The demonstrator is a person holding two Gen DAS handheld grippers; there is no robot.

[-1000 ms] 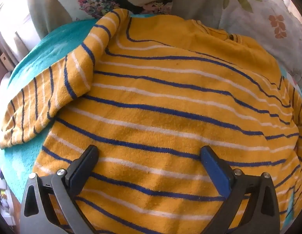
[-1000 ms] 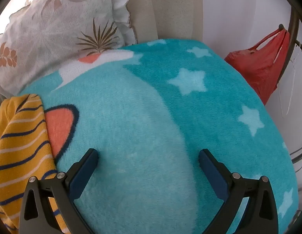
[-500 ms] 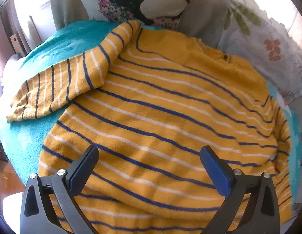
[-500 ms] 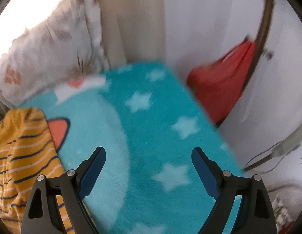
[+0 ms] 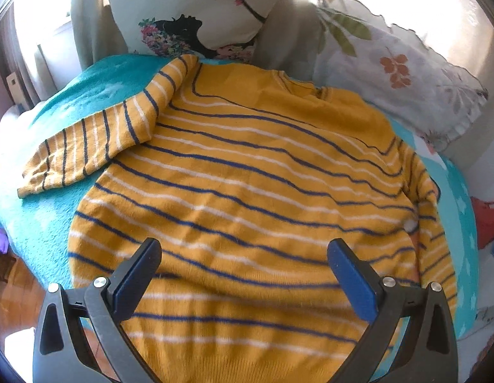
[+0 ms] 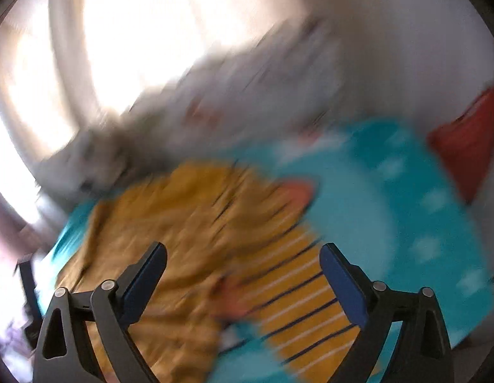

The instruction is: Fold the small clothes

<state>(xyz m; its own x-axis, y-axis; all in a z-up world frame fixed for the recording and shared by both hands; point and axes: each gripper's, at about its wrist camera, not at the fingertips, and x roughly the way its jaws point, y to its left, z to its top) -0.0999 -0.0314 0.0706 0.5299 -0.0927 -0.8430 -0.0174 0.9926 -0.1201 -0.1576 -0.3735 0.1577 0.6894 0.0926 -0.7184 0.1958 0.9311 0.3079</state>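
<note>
Sweater [image 5: 247,191]: yellow with navy and white stripes, spread flat on a teal blanket [image 5: 46,223]. Hem at the near edge, collar at the far side. Its left sleeve [image 5: 97,140] lies angled out to the left, resting on the blanket. The right sleeve runs down the right side of the body, bunched along the edge.

Left gripper [image 5: 243,265]: jaws spread wide, nothing between them; it hangs above the near part of the sweater, contact not evident.

Right gripper [image 6: 242,271]: jaws also spread wide, holding nothing. Right wrist view is heavily motion-blurred; sweater [image 6: 183,239] shows as a yellow mass under and beyond the fingers, blanket [image 6: 390,223] to the right.

Far side: printed pillow [image 5: 199,9] with a dark figure, touching the sweater's far shoulder; leaf-pattern pillow [image 5: 396,63] to its right. Red bag [image 6: 470,137] at far right, off the blanket.
</note>
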